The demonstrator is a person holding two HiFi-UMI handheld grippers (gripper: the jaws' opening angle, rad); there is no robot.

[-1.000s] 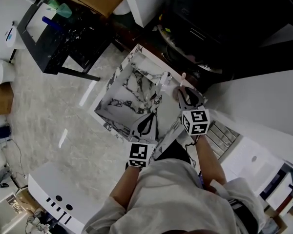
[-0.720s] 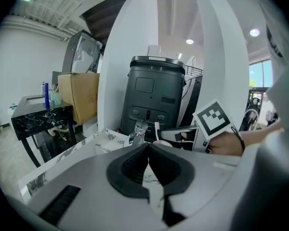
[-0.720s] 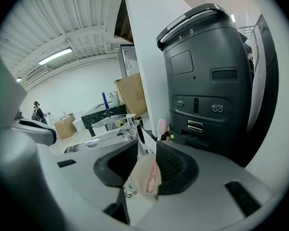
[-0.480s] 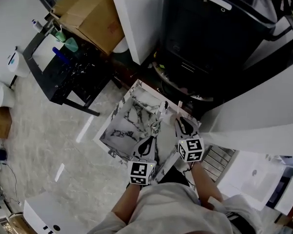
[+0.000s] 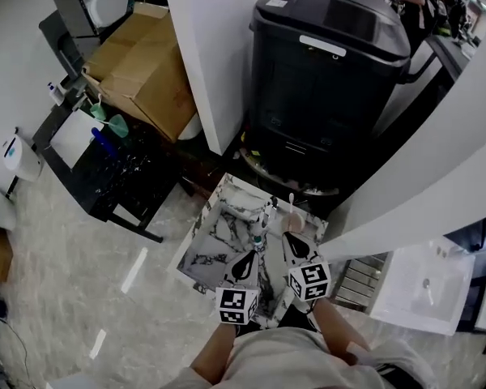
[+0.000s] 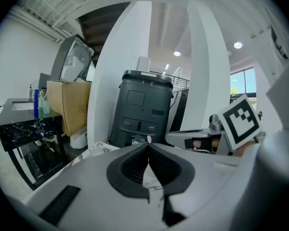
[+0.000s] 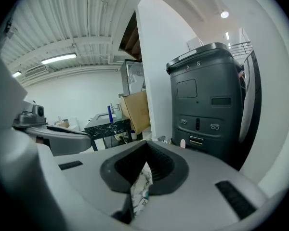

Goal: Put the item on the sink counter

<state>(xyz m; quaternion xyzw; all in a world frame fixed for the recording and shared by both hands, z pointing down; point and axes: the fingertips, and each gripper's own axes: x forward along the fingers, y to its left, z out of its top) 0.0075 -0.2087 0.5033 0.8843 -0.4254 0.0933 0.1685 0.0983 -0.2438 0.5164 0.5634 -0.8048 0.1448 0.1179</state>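
The right gripper (image 7: 145, 142) is closing its jaws fully, tips meeting, with nothing showing between them. The left gripper (image 6: 148, 143) is holding its jaws pressed together too. Both are hovering at the head view's lower centre over the marble sink counter (image 5: 201, 254). A pink-tipped item (image 5: 292, 211) is sitting there, just beyond the right gripper's tips.

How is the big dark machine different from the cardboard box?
The machine is dark grey; the box is brown. The machine has a rounded lid and buttons on its front; the box has flat, plain sides. In the head view the machine stands right of the white pillar, the box left of it. Both are big and boxy.
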